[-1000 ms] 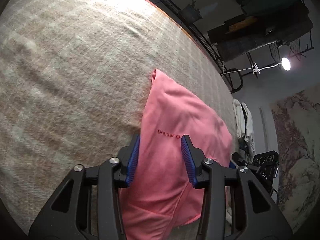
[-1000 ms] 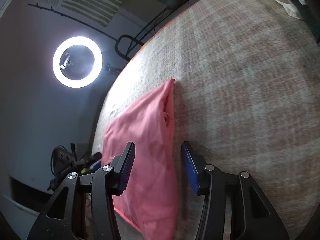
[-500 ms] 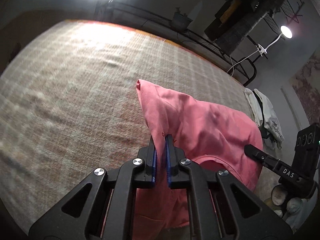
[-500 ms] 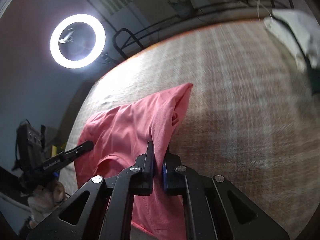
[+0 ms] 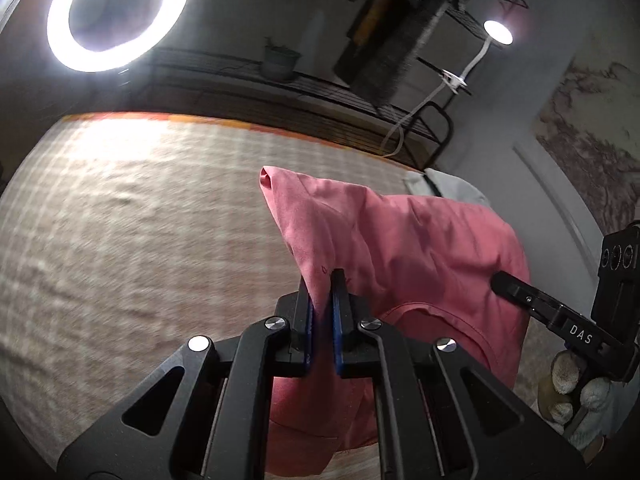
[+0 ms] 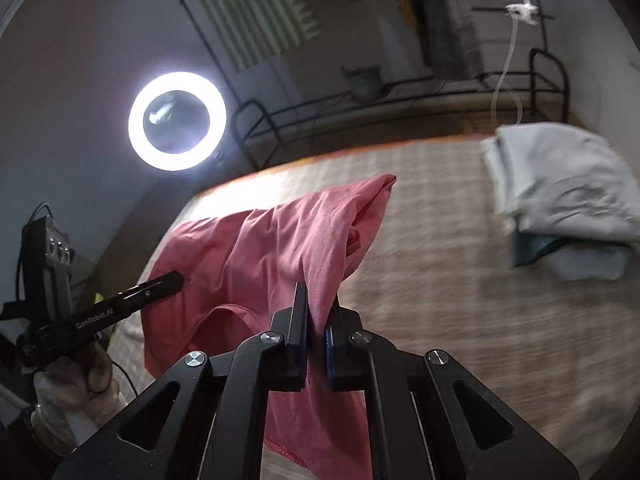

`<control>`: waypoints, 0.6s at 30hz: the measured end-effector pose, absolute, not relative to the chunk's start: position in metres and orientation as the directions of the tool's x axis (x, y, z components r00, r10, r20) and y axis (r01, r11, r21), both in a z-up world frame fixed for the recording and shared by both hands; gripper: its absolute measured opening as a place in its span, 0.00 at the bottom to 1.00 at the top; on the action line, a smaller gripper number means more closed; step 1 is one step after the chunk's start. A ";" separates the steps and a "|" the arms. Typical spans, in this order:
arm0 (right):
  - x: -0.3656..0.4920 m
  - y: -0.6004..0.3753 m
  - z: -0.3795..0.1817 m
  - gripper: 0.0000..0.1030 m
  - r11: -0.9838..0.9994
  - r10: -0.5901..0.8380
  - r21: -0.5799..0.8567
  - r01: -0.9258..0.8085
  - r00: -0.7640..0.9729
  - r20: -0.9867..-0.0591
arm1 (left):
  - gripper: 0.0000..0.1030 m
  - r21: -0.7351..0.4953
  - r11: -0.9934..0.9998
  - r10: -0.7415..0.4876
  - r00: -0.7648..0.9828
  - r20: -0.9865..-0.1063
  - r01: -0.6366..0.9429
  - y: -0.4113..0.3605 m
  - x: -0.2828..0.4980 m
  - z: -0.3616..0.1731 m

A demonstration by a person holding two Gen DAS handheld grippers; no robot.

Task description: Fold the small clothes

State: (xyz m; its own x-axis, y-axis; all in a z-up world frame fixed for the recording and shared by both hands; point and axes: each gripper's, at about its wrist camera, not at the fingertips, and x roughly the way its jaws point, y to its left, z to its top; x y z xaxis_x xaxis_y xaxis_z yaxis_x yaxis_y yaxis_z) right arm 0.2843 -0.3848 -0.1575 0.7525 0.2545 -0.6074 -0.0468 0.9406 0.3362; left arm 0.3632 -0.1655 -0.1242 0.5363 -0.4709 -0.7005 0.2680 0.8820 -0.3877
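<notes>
A pink garment point(image 5: 400, 248) hangs stretched between my two grippers above a beige checked blanket point(image 5: 120, 220). My left gripper point(image 5: 322, 280) is shut on one pinched edge of the cloth. In the right wrist view the same pink garment point(image 6: 260, 248) droops toward the left, and my right gripper point(image 6: 318, 296) is shut on its other edge. The far corner of the cloth still points toward the blanket point(image 6: 460, 280). Each view shows the other gripper at its side edge, gripping the garment.
A pile of pale folded clothes point(image 6: 560, 192) lies at the right of the blanket. A lit ring light point(image 5: 116, 16) stands behind the surface, with a metal rack point(image 5: 320, 88) and a small lamp point(image 5: 498, 32) beyond. A gloved hand point(image 6: 68, 392) holds the left gripper.
Both grippers went from open around the flat pink garment to shut on its edges, then rose, lifting the cloth off the blanket; both views tilted up toward the room.
</notes>
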 end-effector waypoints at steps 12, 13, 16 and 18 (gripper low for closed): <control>0.276 -0.546 -0.133 0.05 0.933 0.065 0.328 0.148 0.828 -0.557 | 0.05 -0.353 0.804 -0.573 0.467 -0.673 0.478 -0.371 0.411 -0.097; 0.277 -0.565 -0.132 0.05 0.930 0.045 0.327 0.168 0.831 -0.554 | 0.05 -0.354 0.799 -0.580 0.467 -0.668 0.486 -0.384 0.416 -0.096; 0.287 -0.601 -0.129 0.05 0.925 -0.001 0.318 0.210 0.836 -0.548 | 0.05 -0.369 0.780 -0.605 0.457 -0.652 0.505 -0.429 0.433 -0.095; 0.294 -0.620 -0.128 0.05 0.922 -0.028 0.309 0.233 0.837 -0.546 | 0.05 -0.364 0.777 -0.608 0.460 -0.647 0.514 -0.455 0.443 -0.096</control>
State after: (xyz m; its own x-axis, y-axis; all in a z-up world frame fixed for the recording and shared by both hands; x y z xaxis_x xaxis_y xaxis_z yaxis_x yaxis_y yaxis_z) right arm 0.2938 -0.6202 -0.1281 0.8371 -0.0281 -0.5463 0.2325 0.9222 0.3089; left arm 0.4430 -0.4546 -0.0964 0.4602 -0.6079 -0.6470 0.5141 0.7767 -0.3640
